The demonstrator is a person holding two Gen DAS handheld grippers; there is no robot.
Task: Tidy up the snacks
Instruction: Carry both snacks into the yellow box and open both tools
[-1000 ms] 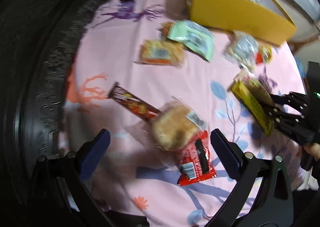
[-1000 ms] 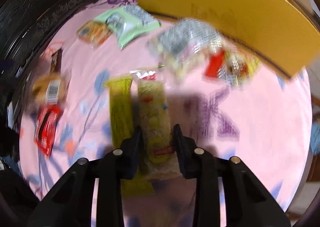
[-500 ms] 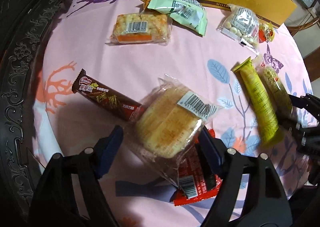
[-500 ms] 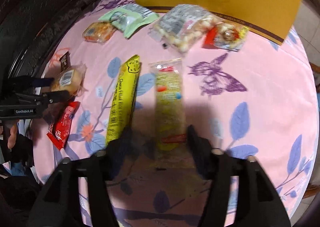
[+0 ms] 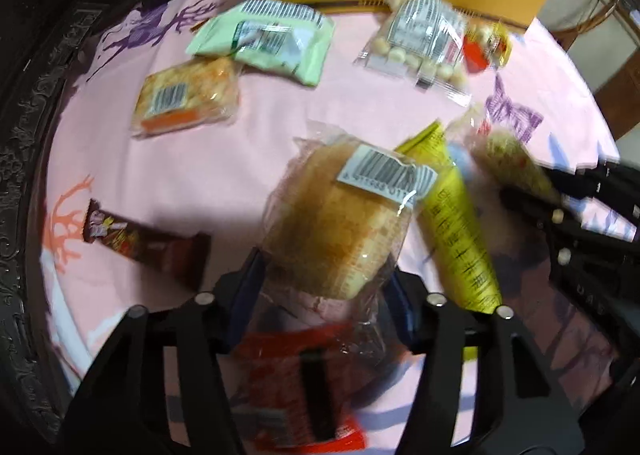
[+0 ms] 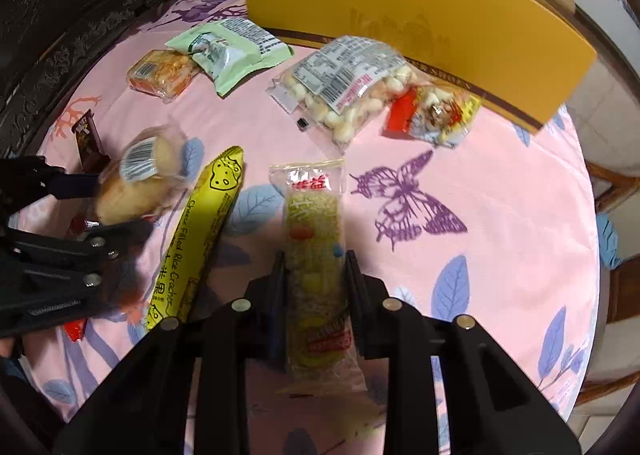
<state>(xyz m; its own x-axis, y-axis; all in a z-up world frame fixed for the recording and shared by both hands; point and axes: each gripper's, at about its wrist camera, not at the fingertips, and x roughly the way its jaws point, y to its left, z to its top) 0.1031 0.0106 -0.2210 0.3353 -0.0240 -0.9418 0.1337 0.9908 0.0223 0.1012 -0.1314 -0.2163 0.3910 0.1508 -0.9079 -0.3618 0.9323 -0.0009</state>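
My left gripper is shut on a wrapped bread bun with a barcode label and holds it above the pink cloth; it also shows in the right wrist view. My right gripper is shut on a clear-wrapped rice cracker bar, seen at the right of the left wrist view. A yellow cheese rice cracker stick lies between the two grippers. A yellow box stands at the back.
On the cloth lie a brown chocolate bar, a red packet under the left gripper, an orange cake pack, a green pack, a bag of white balls and a small red-yellow pack. Dark carved furniture borders the left.
My left gripper has shut on the bun and lifted it. My right gripper has shut again on the rice cracker bar. Both wrist views have shifted toward the box.
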